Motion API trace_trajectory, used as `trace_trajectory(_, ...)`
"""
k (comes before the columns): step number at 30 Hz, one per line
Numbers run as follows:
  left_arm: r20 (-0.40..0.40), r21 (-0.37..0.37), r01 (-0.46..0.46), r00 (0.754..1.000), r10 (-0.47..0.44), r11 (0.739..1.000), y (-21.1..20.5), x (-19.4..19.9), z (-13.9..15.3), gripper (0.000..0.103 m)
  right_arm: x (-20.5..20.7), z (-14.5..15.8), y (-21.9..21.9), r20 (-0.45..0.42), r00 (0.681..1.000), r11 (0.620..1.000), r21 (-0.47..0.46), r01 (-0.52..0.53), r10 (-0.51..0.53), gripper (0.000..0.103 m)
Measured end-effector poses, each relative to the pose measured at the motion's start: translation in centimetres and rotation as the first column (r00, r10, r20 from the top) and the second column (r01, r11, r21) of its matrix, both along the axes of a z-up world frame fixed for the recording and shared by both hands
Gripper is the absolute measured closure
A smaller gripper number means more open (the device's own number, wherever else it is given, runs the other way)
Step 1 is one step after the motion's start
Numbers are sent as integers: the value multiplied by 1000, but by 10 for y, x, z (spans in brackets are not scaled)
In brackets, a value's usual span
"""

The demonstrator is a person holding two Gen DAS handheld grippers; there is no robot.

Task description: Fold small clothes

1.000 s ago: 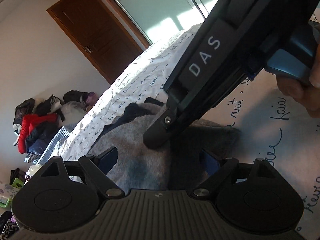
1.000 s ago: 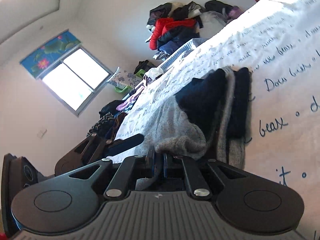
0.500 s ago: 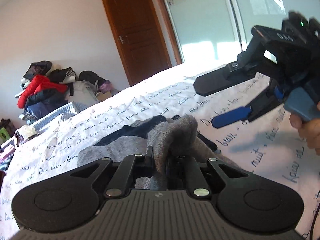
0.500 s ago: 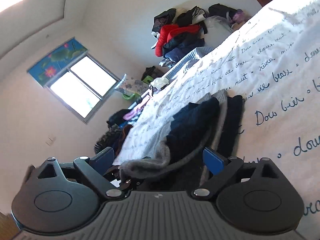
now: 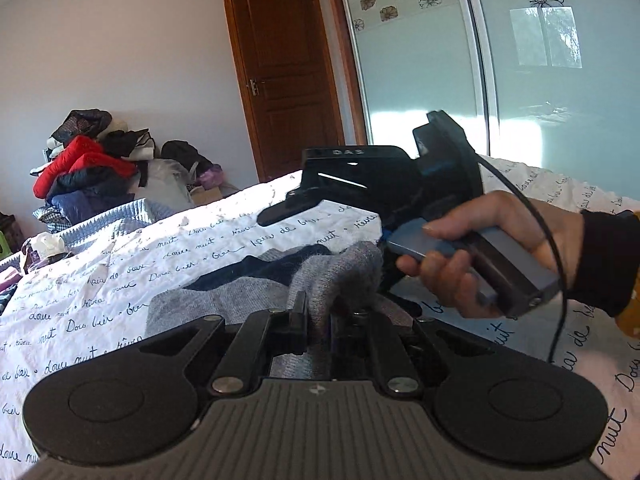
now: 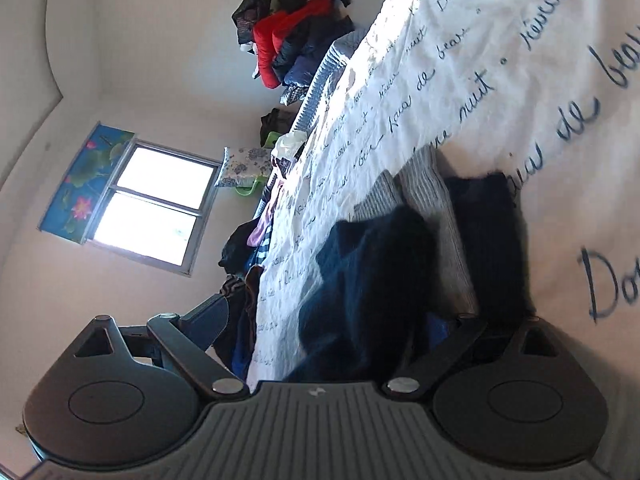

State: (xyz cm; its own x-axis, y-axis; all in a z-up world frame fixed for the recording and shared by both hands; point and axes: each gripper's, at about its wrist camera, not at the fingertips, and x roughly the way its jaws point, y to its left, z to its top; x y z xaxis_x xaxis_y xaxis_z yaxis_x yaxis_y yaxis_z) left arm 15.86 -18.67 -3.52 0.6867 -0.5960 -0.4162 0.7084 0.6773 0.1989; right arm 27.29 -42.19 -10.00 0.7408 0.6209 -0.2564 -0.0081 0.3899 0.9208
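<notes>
A small grey knit garment [image 5: 224,300] with a navy part [image 5: 272,272] lies on the white bedsheet [image 5: 120,280]. My left gripper [image 5: 318,312] is shut on a raised grey fold [image 5: 340,272] at the near edge. Just beyond the fold is my right gripper [image 5: 320,240], held by a hand [image 5: 480,248]; it is open, its upper finger over the sheet. In the right wrist view the right gripper [image 6: 326,320] stands wide open. The navy part [image 6: 372,264] and a grey ribbed strip [image 6: 432,208] lie between and beyond its fingers, untouched by the pads.
A pile of clothes [image 5: 88,160] with a red jacket sits past the bed's far left corner. A brown door [image 5: 288,72] and frosted sliding doors [image 5: 520,80] stand behind the bed. A window [image 6: 156,200] is on the side wall.
The left gripper closed on the grey fold and rolled level. The right gripper let go of the garment, opened wide and slid along it, rolling as it went.
</notes>
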Motion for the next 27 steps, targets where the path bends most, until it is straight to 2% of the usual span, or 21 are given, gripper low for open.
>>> trace_trajectory(1,-5,0,3,1000,-3,1000,-2,0,-2,89,5,3,0,2,1000,1000,-27,1,-1,14)
trace_trajectory(2,-17,-4,6,1000,-6,1000,-4,-1,-4,89,9,6,1,3,1000,998,-67,1,-1,49)
trace_trajectory(3,-27,-6,9,1000,-9,1000,-5,-1,-6,89,13,8,2,-16,1000,993,-120,-2,1,92)
trace_trajectory(4,-35,-10,13,999,-13,1000,-6,-1,-7,89,14,9,4,-26,1000,989,-150,-3,-1,93)
trace_trajectory(8,-52,-11,43,998,-43,999,-10,-7,-12,90,0,26,9,39,999,956,-293,1,11,93)
trace_trajectory(11,-78,-6,68,995,-68,998,-13,-9,-18,91,-18,41,3,94,996,938,-344,33,-1,93)
trace_trajectory(14,-103,-7,96,990,-96,995,-17,-16,-23,91,-24,50,0,112,994,905,-423,55,-8,93)
trace_trajectory(18,-120,6,112,987,-110,994,-23,-19,-31,91,-22,44,-6,91,996,891,-450,57,-18,93)
trace_trajectory(23,-149,62,133,981,-123,989,-28,-26,-42,90,-12,28,-5,48,999,870,-490,45,-24,90)
trace_trajectory(25,-163,65,142,978,-130,988,-25,-30,-42,88,-12,25,-5,28,998,855,-515,60,-53,84)
trace_trajectory(27,-181,50,142,975,-131,989,-19,-31,-40,79,-21,31,-6,48,993,834,-538,119,-110,79)
